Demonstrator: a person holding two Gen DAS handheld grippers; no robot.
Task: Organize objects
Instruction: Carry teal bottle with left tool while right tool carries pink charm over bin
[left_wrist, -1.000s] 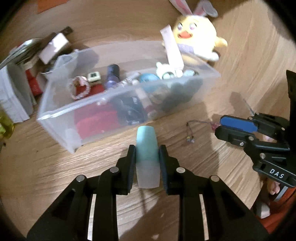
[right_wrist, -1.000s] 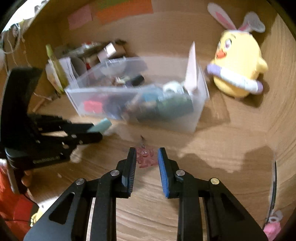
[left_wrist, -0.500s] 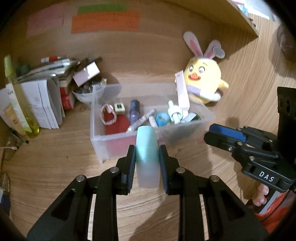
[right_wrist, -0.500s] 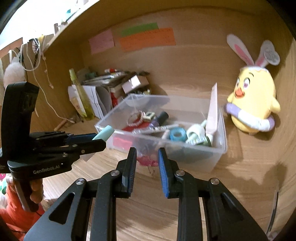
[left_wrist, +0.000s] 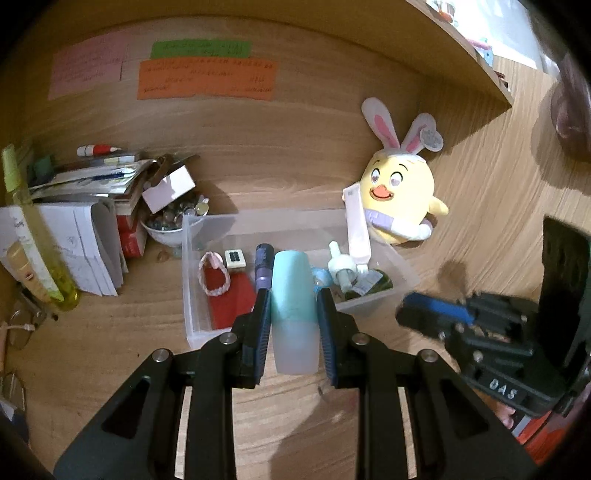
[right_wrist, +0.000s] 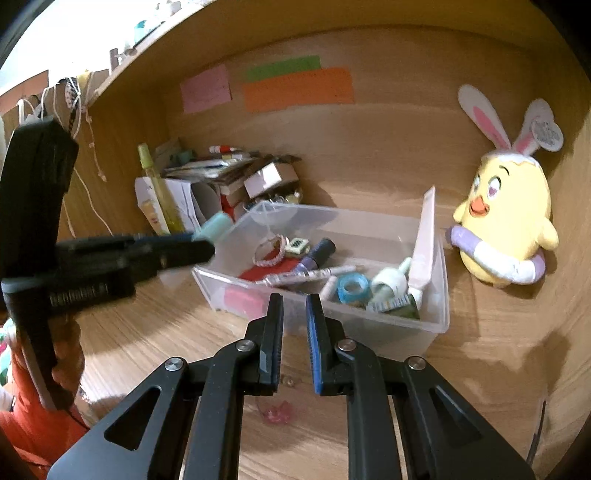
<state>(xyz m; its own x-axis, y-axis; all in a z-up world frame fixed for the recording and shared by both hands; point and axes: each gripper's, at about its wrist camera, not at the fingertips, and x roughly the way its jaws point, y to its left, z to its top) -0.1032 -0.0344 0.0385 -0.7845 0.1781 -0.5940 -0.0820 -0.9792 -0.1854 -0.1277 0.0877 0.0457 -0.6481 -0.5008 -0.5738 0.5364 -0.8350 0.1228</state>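
Left gripper (left_wrist: 293, 295) is holding the mint tube (left_wrist: 294, 332) up off the counter (left_wrist: 110, 332), its fingers (left_wrist: 263, 325) pinching the tube's sides, close to the clear bin (right_wrist: 439, 325). Right gripper (right_wrist: 294, 299) fingers (right_wrist: 273, 332) have just been closing and are sitting nearly together, with nothing showing between the pads. Pink charm (right_wrist: 279, 413) is showing blurred below them; can't tell whether it's hanging or lying on the counter. Plush chick (right_wrist: 506, 221) is sitting beyond the bin's right end.

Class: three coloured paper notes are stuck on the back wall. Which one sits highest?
The green note. It sits above the orange note, while the pink note hangs to their left, slightly lower.
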